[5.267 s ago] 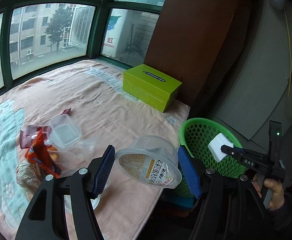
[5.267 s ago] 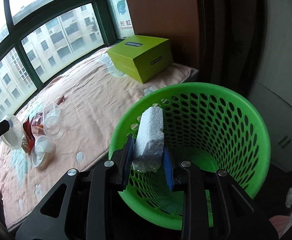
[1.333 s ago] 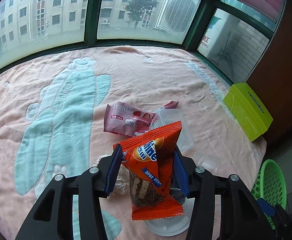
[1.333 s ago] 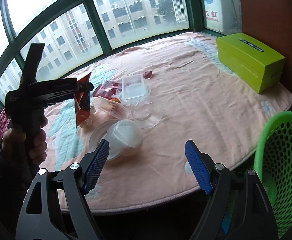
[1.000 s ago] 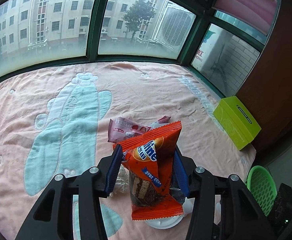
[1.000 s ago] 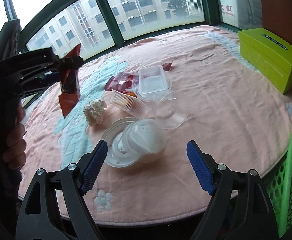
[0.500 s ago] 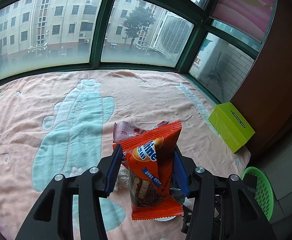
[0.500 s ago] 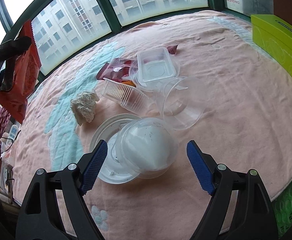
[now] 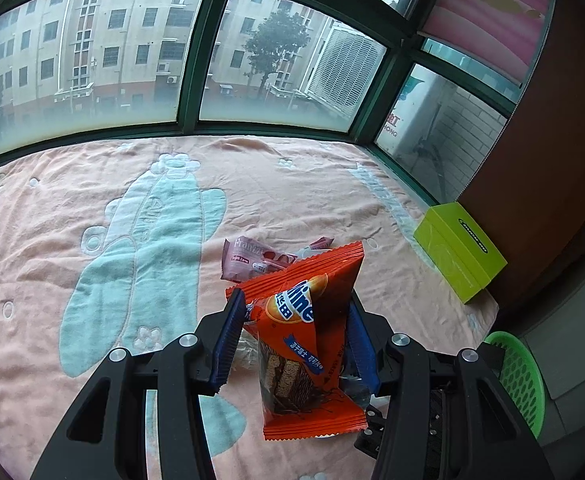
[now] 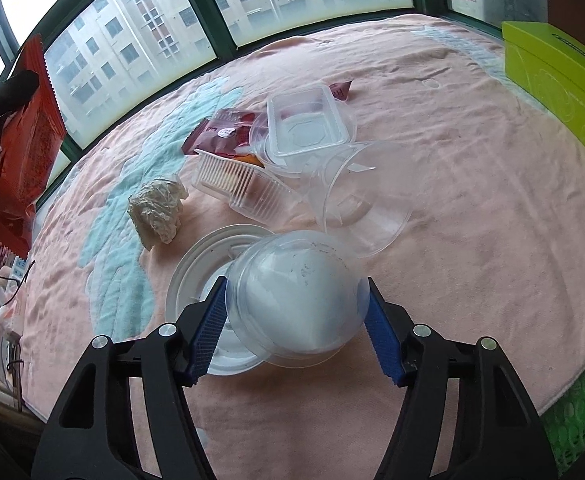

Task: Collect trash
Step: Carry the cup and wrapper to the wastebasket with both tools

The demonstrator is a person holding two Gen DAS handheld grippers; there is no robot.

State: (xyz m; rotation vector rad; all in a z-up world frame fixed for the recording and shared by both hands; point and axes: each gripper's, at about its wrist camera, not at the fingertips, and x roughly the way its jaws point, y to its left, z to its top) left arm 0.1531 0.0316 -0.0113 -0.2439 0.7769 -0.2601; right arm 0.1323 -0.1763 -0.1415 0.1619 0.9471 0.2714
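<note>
My left gripper point(image 9: 292, 340) is shut on an orange snack wrapper point(image 9: 304, 344) and holds it high above the pink blanket point(image 9: 92, 208); the wrapper also shows at the left edge of the right wrist view point(image 10: 20, 136). My right gripper point(image 10: 292, 320) is open, its blue pads on either side of a clear plastic bowl point(image 10: 296, 296) that lies on a white lid point(image 10: 200, 280). The pads look close to the bowl's sides; contact is unclear. The green trash basket point(image 9: 520, 380) stands off the blanket's right edge; it also shows in the right wrist view point(image 10: 576, 412).
More trash lies behind the bowl: a clear cup point(image 10: 356, 200), a rectangular clear tub point(image 10: 304, 124), a ribbed tray point(image 10: 236, 184), a crumpled plastic wad point(image 10: 156, 208), a dark red wrapper point(image 10: 224, 132). A lime-green box point(image 10: 560, 80) sits at the far right. Windows ring the blanket.
My right gripper has moved down and forward onto the clear bowl, and its jaws have narrowed around it. My left gripper has lifted the orange wrapper a little higher.
</note>
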